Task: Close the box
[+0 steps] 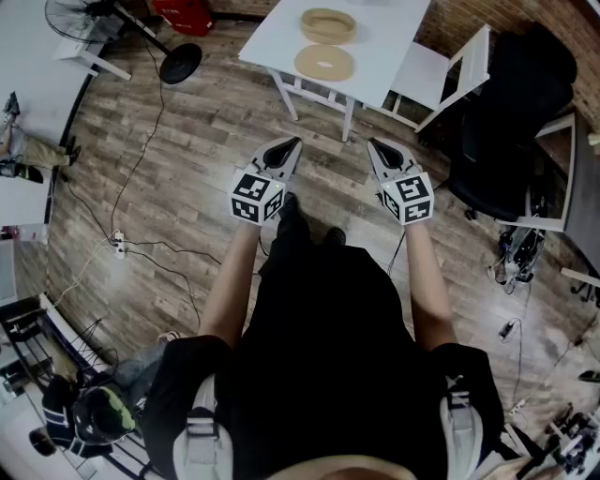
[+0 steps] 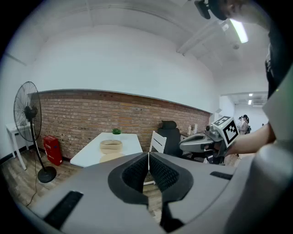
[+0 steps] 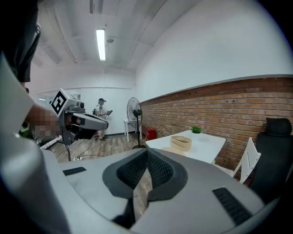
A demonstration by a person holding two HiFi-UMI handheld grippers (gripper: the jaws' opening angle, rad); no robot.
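A round wooden box (image 1: 328, 25) stands open on the white table (image 1: 375, 56) ahead, and its flat round lid (image 1: 324, 63) lies on the table just in front of it. Both show small in the left gripper view: box (image 2: 111, 146), lid (image 2: 109, 157). They also show in the right gripper view: box (image 3: 181, 142), lid (image 3: 170, 150). My left gripper (image 1: 293, 142) and right gripper (image 1: 372, 142) hang side by side at waist height over the wooden floor, short of the table. Each is shut with nothing between its jaws: left (image 2: 148, 155), right (image 3: 147, 151).
A white chair (image 1: 441, 70) stands at the table's right, with a black office chair (image 1: 511, 122) beyond it. A standing fan's base (image 1: 180, 63) and a red canister (image 1: 184, 14) are at the far left. Cables and a power strip (image 1: 119, 247) lie on the floor. A person (image 3: 101, 112) stands far off.
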